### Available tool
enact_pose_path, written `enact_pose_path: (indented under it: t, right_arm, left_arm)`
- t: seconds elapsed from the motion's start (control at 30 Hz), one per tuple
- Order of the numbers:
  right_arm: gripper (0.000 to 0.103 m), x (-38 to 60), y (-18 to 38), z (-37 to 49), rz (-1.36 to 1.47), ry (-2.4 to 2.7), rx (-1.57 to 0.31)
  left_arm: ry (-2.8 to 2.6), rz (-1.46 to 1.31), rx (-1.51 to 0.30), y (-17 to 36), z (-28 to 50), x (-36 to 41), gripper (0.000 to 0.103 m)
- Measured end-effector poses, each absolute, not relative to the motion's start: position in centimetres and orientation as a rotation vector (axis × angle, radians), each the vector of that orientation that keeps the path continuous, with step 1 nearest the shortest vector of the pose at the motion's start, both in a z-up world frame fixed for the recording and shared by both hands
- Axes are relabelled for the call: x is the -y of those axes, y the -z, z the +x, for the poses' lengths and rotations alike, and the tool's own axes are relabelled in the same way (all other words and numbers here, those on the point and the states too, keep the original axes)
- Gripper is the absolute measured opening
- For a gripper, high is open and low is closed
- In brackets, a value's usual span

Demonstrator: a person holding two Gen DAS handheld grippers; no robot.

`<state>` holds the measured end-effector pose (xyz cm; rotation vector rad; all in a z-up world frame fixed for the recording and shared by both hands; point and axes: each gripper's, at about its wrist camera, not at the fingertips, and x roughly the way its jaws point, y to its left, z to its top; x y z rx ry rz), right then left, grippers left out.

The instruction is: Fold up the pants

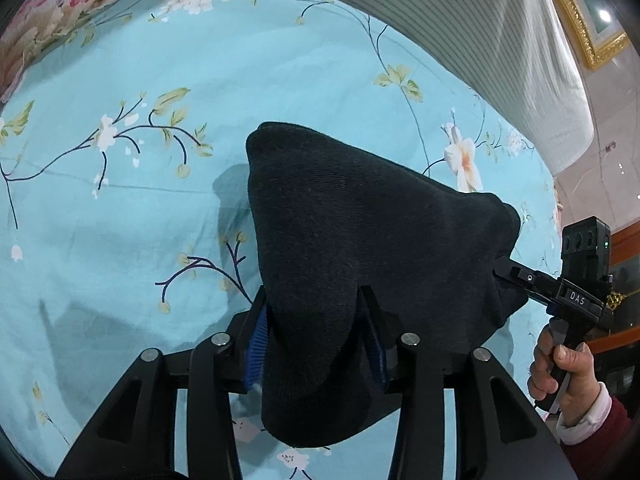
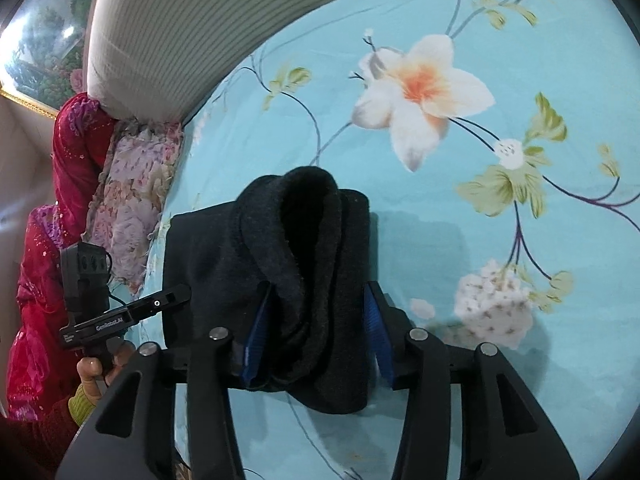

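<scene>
Turquoise bedsheet [image 1: 120, 220] w/ a flower print takes up nearly all of both views, flat and a bit wrinkled, ribbed pale pillow [image 1: 500, 40] along the far edge. Above it hang the pants [image 1: 360, 240]: dark, thick knit, already bunched into a short bundle, lifted clear of the sheet w/ a shadow under them. From the right wrist cam the same pants [image 2: 304, 260] show a rolled, fuzzy end poking up betw my fingers.

Key relation: the bundle's long axis runs straight from my left tongs [image 1: 316, 340] across to my right tongs [image 1: 508, 272], so each hand has one end and neither is nearer; cloth is stretched betw them, sagging a little in the middle. Left tongs are closed down on a fat fold, blue pads [image 1: 258, 344] pressed into the fabric both sides, so not fully closed bc of the thickness. Right tongs [image 2: 316, 332] same story, clamped around the rolled end, pads still apart by the cloth's bulk. My right hand [image 1: 560, 364] grips its handle at the edge of the left cam.

My guess: next is to lower both ends together, keeping that axis level, else one end drags and the fold slips
</scene>
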<state>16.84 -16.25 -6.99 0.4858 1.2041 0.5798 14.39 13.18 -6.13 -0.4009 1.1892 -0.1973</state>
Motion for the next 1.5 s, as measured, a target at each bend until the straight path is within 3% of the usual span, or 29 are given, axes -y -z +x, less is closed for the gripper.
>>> enact_pose_path:
  t: [0.13,0.2,0.43,0.77,1.13,1.37,1.5]
  right_arm:
    - [0.056,16.7,7.6,16.8,0.502,-0.571,-1.200]
    - [0.056,16.7,7.6,16.8,0.508,-0.572,-1.194]
    - [0.057,16.8,6.1,16.0,0.481,-0.539,-1.168]
    - [0.059,16.6,2.9,13.0,0.309,-0.430,-1.073]
    - [0.075,12.9,0.5,10.2,0.172,-0.431,-0.988]
    - [0.077,12.0,0.0,8.7,0.121,-0.420,-0.951]
    - [0.084,11.5,-0.1,7.9,0.080,-0.402,-0.939]
  left_arm:
    - [0.186,-0.393,-1.196,6.4,14.7,-13.0,0.050]
    - [0.171,-0.382,-1.196,6.3,14.6,-13.1,0.058]
    - [0.112,-0.350,-1.189,5.4,13.7,-12.9,0.061]
    - [-0.005,-0.203,-1.125,2.7,10.7,-11.8,0.074]
    - [-0.039,-0.170,-1.092,1.4,7.8,-11.0,0.080]
    - [-0.020,-0.170,-1.076,1.1,6.5,-10.8,0.080]
    - [-0.024,-0.167,-1.076,1.1,6.0,-10.7,0.080]
